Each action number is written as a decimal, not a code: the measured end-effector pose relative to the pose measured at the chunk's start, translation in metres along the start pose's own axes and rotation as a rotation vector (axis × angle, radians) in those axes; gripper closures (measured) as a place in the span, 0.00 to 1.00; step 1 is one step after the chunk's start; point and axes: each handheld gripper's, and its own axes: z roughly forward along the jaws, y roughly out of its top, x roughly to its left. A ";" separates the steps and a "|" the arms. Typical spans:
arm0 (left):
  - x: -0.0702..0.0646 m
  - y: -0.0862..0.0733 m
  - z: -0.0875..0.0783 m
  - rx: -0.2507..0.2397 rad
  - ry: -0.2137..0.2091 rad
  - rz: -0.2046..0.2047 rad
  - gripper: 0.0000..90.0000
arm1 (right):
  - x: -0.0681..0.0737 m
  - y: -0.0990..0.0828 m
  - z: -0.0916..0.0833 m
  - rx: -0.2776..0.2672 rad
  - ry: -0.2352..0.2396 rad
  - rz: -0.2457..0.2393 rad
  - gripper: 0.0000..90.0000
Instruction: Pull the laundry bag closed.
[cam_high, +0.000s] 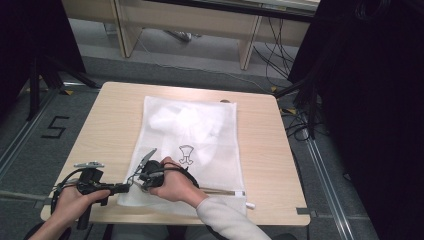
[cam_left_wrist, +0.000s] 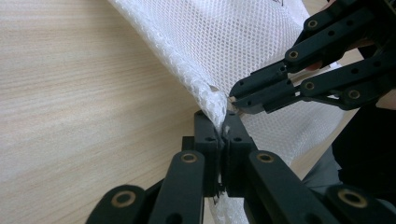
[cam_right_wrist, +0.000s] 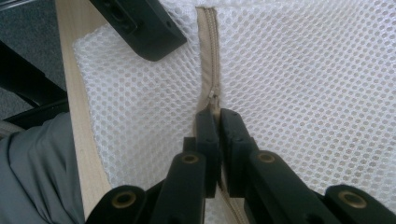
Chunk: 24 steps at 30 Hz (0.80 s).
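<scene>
On the worktop (cam_high: 110, 120) near its front edge lies your white mesh bag (cam_high: 200, 135); your left claw (cam_left_wrist: 223, 122) is clamped on its corner, your right claw (cam_right_wrist: 215, 113) on the zipper pull (cam_right_wrist: 213, 99).

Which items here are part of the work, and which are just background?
In use:
white mesh bag
its zipper
left gripper, shut on the bag's corner
right gripper, shut at the zipper pull

Background:
table
floor cables
</scene>
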 end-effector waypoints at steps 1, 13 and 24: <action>0.000 0.000 0.000 0.004 -0.004 0.004 0.96 | 0.000 0.000 -0.001 -0.006 -0.004 -0.008 0.98; 0.000 0.000 0.000 0.002 0.010 0.018 0.96 | -0.001 -0.005 -0.003 0.007 0.001 -0.003 0.98; -0.001 0.000 0.002 0.021 0.030 0.041 0.96 | -0.005 -0.015 -0.004 0.002 0.010 0.040 0.98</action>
